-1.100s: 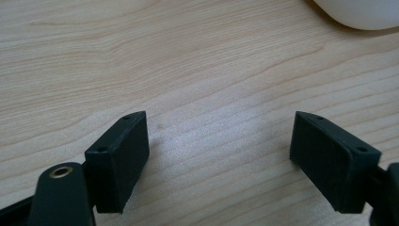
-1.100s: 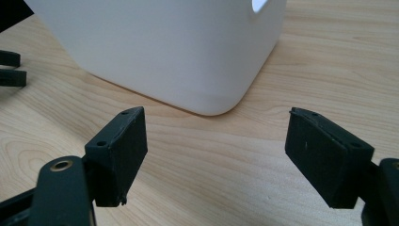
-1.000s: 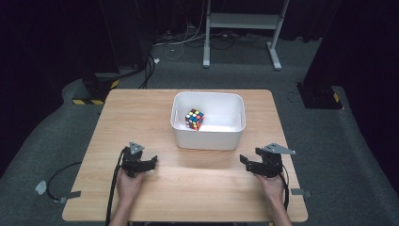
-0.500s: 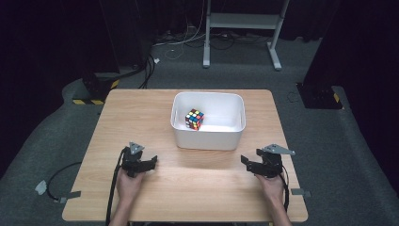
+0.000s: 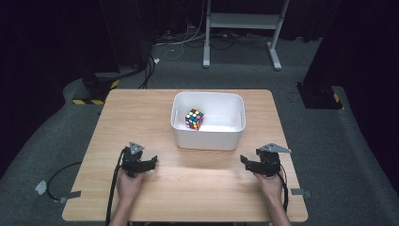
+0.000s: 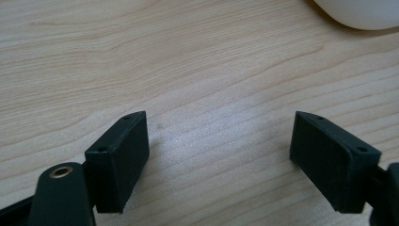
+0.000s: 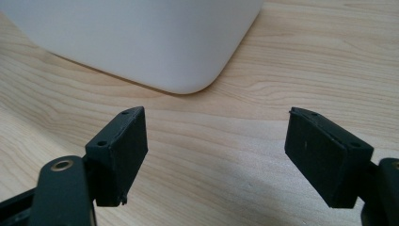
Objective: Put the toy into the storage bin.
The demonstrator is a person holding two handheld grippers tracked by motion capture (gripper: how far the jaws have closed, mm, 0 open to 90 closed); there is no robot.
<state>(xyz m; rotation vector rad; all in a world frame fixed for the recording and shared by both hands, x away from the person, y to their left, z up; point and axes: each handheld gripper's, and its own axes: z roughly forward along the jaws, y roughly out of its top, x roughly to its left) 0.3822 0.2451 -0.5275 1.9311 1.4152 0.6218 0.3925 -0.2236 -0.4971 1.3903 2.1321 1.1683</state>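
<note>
A multicoloured puzzle cube [image 5: 194, 118] lies in the left part of a white rectangular bin [image 5: 207, 141] at the table's middle. My left gripper [image 5: 151, 162] rests on the wood in front of the bin's left corner, open, nothing between its jaws [image 6: 219, 150]. On the other side, my right gripper [image 5: 244, 161] sits open near the bin's front right corner, also empty [image 7: 216, 146]. The bin's rounded corner [image 7: 188, 61] shows close ahead in the right gripper view, and a bit of the bin's edge [image 6: 362, 12] in the left gripper view.
The wooden table [image 5: 141, 117] stands on grey carpet. Cables trail from each gripper off the front edge [image 5: 113, 197]. Behind the table are a white metal stand [image 5: 244, 28], floor cables and dark equipment bases [image 5: 320, 94].
</note>
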